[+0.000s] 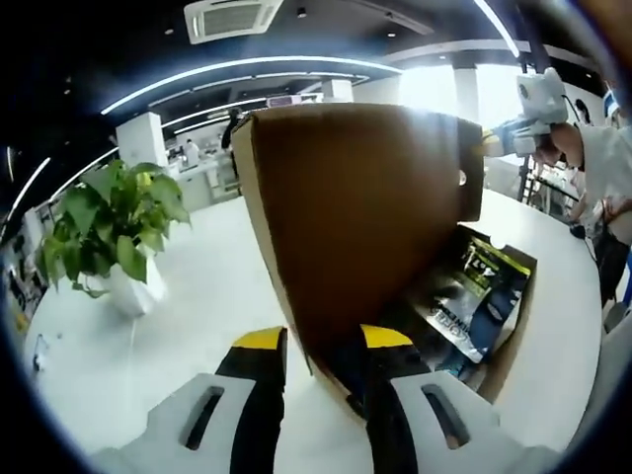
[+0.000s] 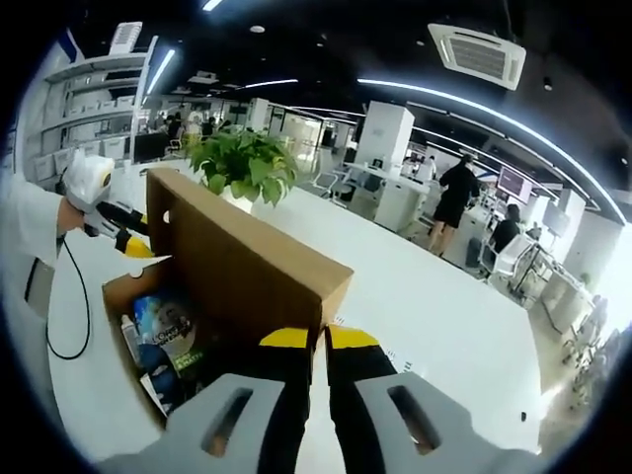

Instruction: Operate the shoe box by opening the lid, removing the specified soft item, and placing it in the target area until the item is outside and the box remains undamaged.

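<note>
brown shoe box (image 1: 395, 247) lid (image 2: 247, 259) raised, pinched by both the left gripper (image 1: 324, 341) and the right gripper (image 2: 319, 339).

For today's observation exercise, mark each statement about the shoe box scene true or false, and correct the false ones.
1. The lid is raised. True.
2. The box is empty. False: printed packets lie inside.
3. The right gripper pinches the lid's edge. True.
4. A potted plant stands on the table. True.
5. The plant sits inside the box. False: it stands on the table, apart from the box.
</note>
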A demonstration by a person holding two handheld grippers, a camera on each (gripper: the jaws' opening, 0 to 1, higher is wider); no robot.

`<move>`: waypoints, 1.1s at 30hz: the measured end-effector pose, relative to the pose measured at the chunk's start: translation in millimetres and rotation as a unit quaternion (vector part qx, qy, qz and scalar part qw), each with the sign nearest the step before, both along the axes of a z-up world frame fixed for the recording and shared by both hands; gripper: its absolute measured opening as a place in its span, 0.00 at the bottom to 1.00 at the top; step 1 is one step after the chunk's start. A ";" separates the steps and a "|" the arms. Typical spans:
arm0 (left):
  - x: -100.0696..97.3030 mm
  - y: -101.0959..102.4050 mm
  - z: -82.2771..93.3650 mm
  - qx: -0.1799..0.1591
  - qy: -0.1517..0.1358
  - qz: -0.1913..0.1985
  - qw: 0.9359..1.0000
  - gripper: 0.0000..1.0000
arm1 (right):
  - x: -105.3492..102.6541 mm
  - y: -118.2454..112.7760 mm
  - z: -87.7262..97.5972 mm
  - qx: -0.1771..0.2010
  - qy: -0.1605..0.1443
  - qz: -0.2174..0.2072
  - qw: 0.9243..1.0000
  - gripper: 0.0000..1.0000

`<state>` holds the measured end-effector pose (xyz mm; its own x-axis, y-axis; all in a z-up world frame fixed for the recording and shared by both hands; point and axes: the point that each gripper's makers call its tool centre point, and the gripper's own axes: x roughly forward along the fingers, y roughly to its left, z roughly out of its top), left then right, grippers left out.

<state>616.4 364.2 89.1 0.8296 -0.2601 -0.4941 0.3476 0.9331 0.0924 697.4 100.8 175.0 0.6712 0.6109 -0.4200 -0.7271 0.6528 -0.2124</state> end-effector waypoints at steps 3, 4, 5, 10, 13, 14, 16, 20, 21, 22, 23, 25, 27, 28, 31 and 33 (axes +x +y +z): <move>2.0 4.8 -5.4 0.009 0.009 0.010 1.000 0.20 | 3.0 1.2 0.2 0.000 0.005 -0.001 1.000 0.03; 2.3 5.2 -5.7 0.009 0.009 0.011 1.000 0.19 | 3.5 1.4 0.2 0.000 0.006 -0.002 1.000 0.03; 3.0 6.3 -6.9 0.007 0.012 0.014 1.000 0.18 | 4.9 1.8 0.1 0.000 0.008 -0.003 1.000 0.03; 4.6 10.2 -11.4 0.007 0.022 0.026 0.999 0.11 | 9.0 2.5 -0.7 0.001 0.014 -0.005 1.000 0.03; 6.0 12.5 -10.5 0.008 0.023 0.034 0.999 0.03 | 10.6 3.3 -0.9 0.000 0.014 -0.005 1.000 0.03; 6.9 12.6 -10.4 0.006 0.025 0.037 0.999 0.03 | 11.1 3.7 -1.0 -0.001 0.015 -0.005 1.000 0.03; 7.6 13.4 -10.1 0.003 0.030 0.045 0.999 0.02 | 12.0 4.1 -1.2 -0.002 0.014 -0.004 1.000 0.03; 7.3 14.4 -10.1 0.000 0.037 0.053 0.998 0.01 | 13.2 4.5 -2.1 -0.003 0.016 -0.004 1.000 0.04; 7.4 14.5 -10.0 -0.003 0.039 0.056 0.998 0.01 | 13.6 4.3 -2.4 -0.005 0.015 -0.003 1.000 0.04; 7.4 15.1 -9.9 -0.006 0.041 0.060 0.997 0.01 | 13.9 4.4 -2.9 -0.007 0.015 -0.003 1.000 0.05; 7.6 15.3 -9.8 -0.008 0.043 0.062 0.997 0.01 | 13.9 4.6 -3.2 -0.007 0.015 -0.002 1.000 0.05; 8.1 14.9 -9.4 -0.014 0.049 0.068 0.996 0.00 | 14.1 5.4 -3.1 -0.005 0.015 -0.001 1.000 0.08; 9.4 15.5 -8.9 -0.016 0.053 0.072 0.996 0.00 | 15.4 5.2 -2.5 -0.005 0.012 -0.003 1.000 0.11; 10.2 15.7 -9.2 -0.018 0.056 0.073 0.996 0.00 | 16.1 4.9 -2.2 -0.006 0.010 -0.004 1.000 0.14; 11.1 16.0 -9.0 -0.021 0.062 0.079 0.995 0.00 | 18.3 2.9 -1.7 -0.004 0.009 -0.008 1.000 0.17; 11.0 15.7 -8.9 -0.021 0.063 0.078 0.995 0.00 | 18.6 0.8 -3.4 -0.003 0.014 -0.011 1.000 0.18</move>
<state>627.4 379.9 80.1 0.7936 -0.1547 -0.5884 0.2037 0.9789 0.0175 716.1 101.6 171.6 0.6726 0.5937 -0.4416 -0.7182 0.6675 -0.1964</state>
